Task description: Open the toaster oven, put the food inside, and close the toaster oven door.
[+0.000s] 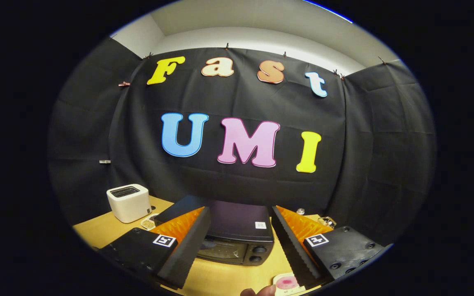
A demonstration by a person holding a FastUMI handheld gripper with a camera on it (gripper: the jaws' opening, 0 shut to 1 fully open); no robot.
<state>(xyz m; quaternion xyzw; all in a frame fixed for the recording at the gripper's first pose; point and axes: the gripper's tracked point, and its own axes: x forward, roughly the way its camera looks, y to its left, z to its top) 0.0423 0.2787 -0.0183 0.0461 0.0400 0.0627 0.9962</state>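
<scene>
Hovering tool [241, 242]: fingers spread wide, holding nothing | toaster oven [231, 234]: door closed, on desk [97, 230], between and beyond fingers | food [287, 282]: pink, nearer than oven | white box [128, 202]: left of oven

The gripper [241, 242] carries two long wedge-shaped fingers [187, 250] with ribbed, sawtooth inner faces, each on a blocky mount bearing a square black-and-white marker tag [164, 240]. Round screw heads dot the right mount [346, 250]; perhaps a fingertip [261, 291] peeks below.

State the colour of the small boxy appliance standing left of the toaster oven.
White, with a dark top panel: the small boxy appliance shows best in the gripper view.
</scene>
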